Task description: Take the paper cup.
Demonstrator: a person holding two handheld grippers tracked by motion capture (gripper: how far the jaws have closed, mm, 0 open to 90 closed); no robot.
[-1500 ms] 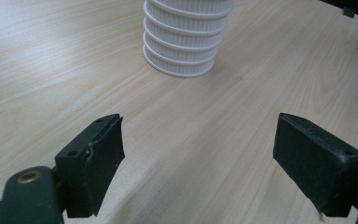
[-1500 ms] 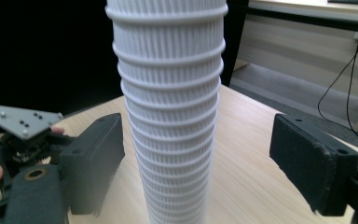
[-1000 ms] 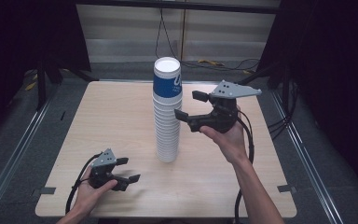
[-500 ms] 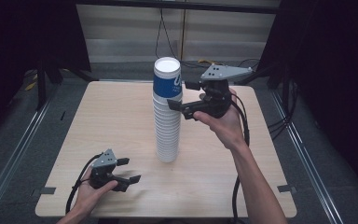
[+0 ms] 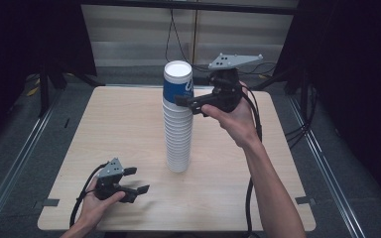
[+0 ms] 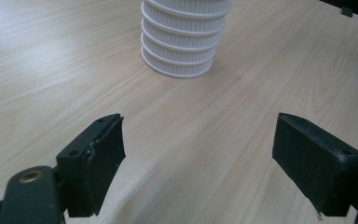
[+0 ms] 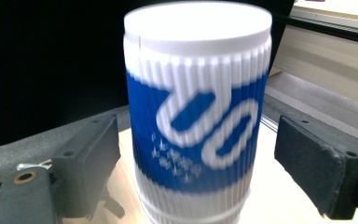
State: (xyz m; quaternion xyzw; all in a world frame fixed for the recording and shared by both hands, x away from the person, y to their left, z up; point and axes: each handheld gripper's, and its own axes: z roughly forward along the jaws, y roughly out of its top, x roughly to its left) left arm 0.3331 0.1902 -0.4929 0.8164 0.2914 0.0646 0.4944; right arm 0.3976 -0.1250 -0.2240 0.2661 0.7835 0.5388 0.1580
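Mid-desk (image 5: pixel 129 124): cup stack (image 5: pixel 178 124), top cup (image 7: pixel 198 116) between right gripper's (image 5: pixel 191 103) spread jaws; near front-left corner, left gripper (image 5: pixel 134 181) open.

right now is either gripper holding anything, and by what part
Nothing is held. The right gripper is open with its jaws either side of the top cup, not closed on it. The left gripper is open over bare table.

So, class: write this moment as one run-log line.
right gripper: open, jaws either side of top cup | left gripper: open, low over table | cup stack: upright
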